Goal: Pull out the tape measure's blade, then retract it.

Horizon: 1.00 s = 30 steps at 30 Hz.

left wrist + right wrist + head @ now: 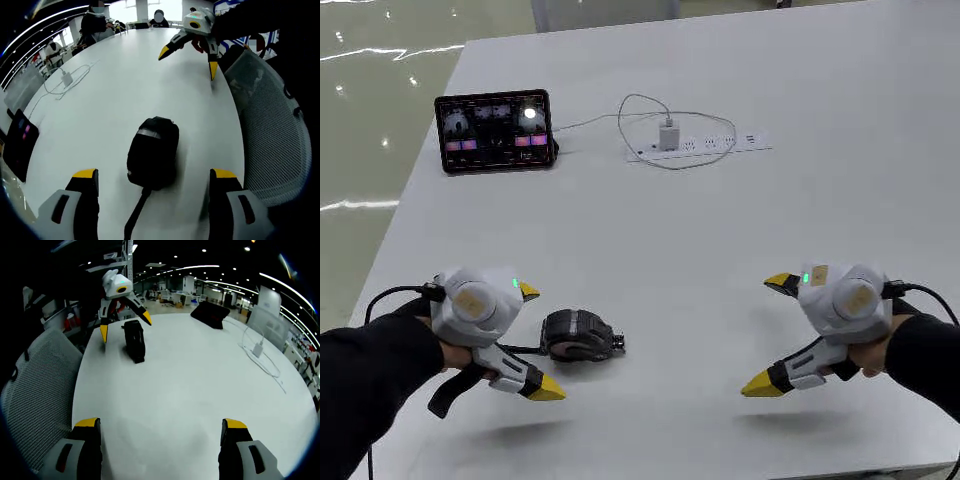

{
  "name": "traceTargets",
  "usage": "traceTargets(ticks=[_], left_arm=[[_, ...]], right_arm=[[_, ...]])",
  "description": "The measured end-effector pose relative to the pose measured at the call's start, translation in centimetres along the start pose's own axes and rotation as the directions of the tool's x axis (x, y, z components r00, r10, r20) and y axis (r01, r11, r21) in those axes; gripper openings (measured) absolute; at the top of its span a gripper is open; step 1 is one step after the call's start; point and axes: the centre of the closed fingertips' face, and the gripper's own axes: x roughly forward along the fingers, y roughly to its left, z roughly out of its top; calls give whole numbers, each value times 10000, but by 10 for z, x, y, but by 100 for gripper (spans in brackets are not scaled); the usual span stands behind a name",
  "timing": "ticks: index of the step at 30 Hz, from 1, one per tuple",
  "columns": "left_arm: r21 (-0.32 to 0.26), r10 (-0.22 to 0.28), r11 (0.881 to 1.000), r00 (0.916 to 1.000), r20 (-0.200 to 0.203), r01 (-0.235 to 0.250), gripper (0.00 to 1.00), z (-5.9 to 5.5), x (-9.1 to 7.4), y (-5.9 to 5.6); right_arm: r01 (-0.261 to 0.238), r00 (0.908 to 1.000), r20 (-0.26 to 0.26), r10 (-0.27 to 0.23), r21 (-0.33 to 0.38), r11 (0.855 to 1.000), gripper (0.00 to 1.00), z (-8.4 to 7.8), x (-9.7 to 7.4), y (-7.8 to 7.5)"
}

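Tape measure, black, flat on the white table at about 7 o'clock in the head view. Sits between the wide-spread jaws of the left gripper, touching neither; nothing held there. Right gripper at about 4 o'clock, well apart from the tape measure, jaws likewise spread wide and empty, pointing toward it at 9 o'clock. Blade apparently fully in. Small tab at the case's 3 o'clock end, likely the hook.

Likely trouble from here:
- **Case:** rounded, on a smooth top, so liable to skid or spin away on an off-centre squeeze from the left jaws.
- **Strap:** strap trailing from the case back toward the left gripper, at 6 o'clock in the left gripper view. Could get pinched along with the case and spoil the hold.
- **Tab:** small and low against the table, easy for the right jaws to miss or slip off mid-pull.
- **Pull:** with a weak hold on the case, could drag the whole thing along instead of drawing the blade.
- **Release:** risks a fast snap-back, whipping the blade or jolting the case loose.

Writing: none readable.
- Pale label on the case, blank or too blurred to tell.
- Tablet at 11 o'clock, coloured tiles on screen, text too small.
- Charger in a power strip at 12 o'clock, no legible marking.
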Motion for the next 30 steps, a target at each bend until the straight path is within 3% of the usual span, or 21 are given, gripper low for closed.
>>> traceTargets(ticks=[5,16,18,19,20,21,24,30], left_arm=[[289,-77,9995,9996,-282,85,84,8,8,2],[783,-358,9961,9965,-754,417,64,18,26,-4],[806,-340,9960,9969,-710,397,54,22,29,-4],[913,-377,9948,9968,-706,441,44,23,30,-5],[1187,-76,9927,9953,-969,192,39,20,30,1],[1295,-123,9913,9960,-882,237,37,21,30,1],[1091,-199,9936,9950,-977,306,37,19,31,1],[775,-329,9962,9954,-900,399,38,19,32,1]], right_arm=[[-374,9993,63,376,-352,9987,99,22,25,6],[-1144,9934,-58,1143,-772,9904,96,63,72,20],[-1237,9923,-82,1235,-838,9888,96,68,79,23],[-1279,9918,-120,1273,-900,9877,95,70,81,25],[-1358,9907,-123,1352,-1016,9855,93,73,83,27],[-1381,9904,-101,1378,-1062,9847,92,75,84,28],[-1454,9894,-159,1446,-1352,9801,85,79,89,30],[-1771,9840,-523,1701,-1944,9648,62,79,99,35]])
